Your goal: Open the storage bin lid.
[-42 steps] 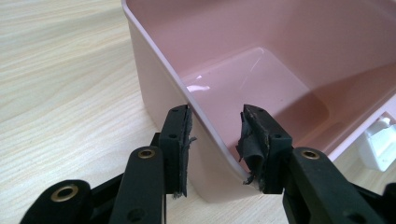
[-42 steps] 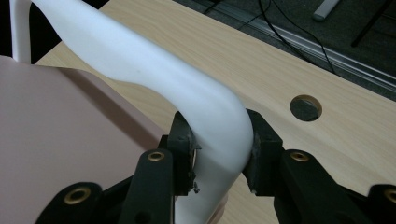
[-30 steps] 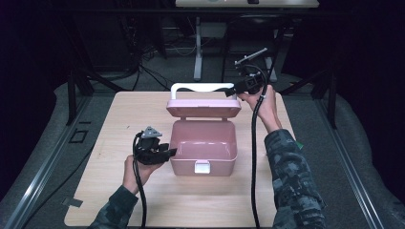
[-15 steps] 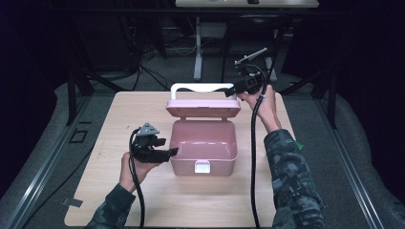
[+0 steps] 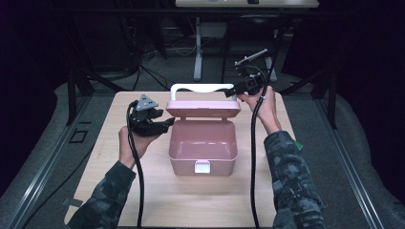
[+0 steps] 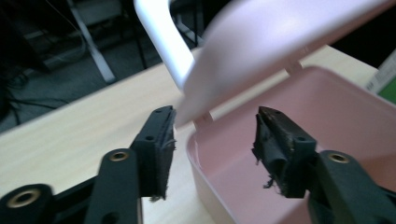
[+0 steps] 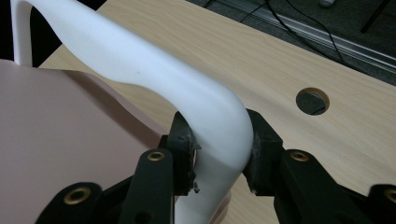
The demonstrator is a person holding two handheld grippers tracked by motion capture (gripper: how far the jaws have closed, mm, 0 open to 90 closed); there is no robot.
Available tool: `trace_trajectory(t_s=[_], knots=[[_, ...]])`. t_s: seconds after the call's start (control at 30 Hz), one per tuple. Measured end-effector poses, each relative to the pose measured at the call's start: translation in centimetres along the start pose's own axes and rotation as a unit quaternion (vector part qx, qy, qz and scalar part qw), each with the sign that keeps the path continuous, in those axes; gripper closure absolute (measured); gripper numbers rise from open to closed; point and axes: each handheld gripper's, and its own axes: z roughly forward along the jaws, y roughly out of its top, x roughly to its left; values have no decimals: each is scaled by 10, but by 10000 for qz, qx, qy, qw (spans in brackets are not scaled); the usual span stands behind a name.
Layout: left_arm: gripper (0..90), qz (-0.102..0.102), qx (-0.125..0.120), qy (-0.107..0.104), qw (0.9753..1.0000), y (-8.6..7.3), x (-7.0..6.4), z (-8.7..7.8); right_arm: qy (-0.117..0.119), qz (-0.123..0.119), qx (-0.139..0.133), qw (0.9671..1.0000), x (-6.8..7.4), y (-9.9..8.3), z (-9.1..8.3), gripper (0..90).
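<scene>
High view: pale wooden table (image 5: 143, 200) (dark room), right tongs (image 5: 235, 88) clamping white handle (image 5: 198, 87), left tongs (image 5: 168, 123) apart.

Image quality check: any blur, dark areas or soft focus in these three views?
High view: table lit, surroundings nearly black. Left gripper view: pink lid blurred and washed out, fingers sharper. Right gripper view: crisp on white handle, no glare.

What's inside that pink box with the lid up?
The pink box looks empty: its bare pink floor shows in the high view. The raised lid, held by its white handle in the right gripper, hides the back edge.
</scene>
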Motion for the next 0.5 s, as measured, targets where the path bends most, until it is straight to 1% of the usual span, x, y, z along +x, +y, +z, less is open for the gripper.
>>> trace_trajectory(t_s=[0.1, 0.23, 0.27, 0.3, 0.43, 0.5], knots=[[531, 145, -92, 156, 9997, 8, -1, -1, 4, 6, -1, 10000, 0, -1, 0, 674], [586, 231, -156, 285, 9992, 13, -2, 1, -8, -2, -28, 10000, 1, -1, 0, 673], [602, 222, -177, 310, 9991, 13, -2, 1, -6, -4, -34, 10000, 1, -1, 0, 673], [621, 243, -155, 308, 9991, 13, -2, 2, -3, -4, -44, 10000, 1, -2, 0, 671], [676, 225, -179, 296, 9991, 13, -2, 4, -23, -53, -108, 9999, 1, -3, 0, 666], [700, 257, -171, 271, 9992, 13, -2, 4, -29, -70, -137, 9999, 1, -5, 0, 664]])
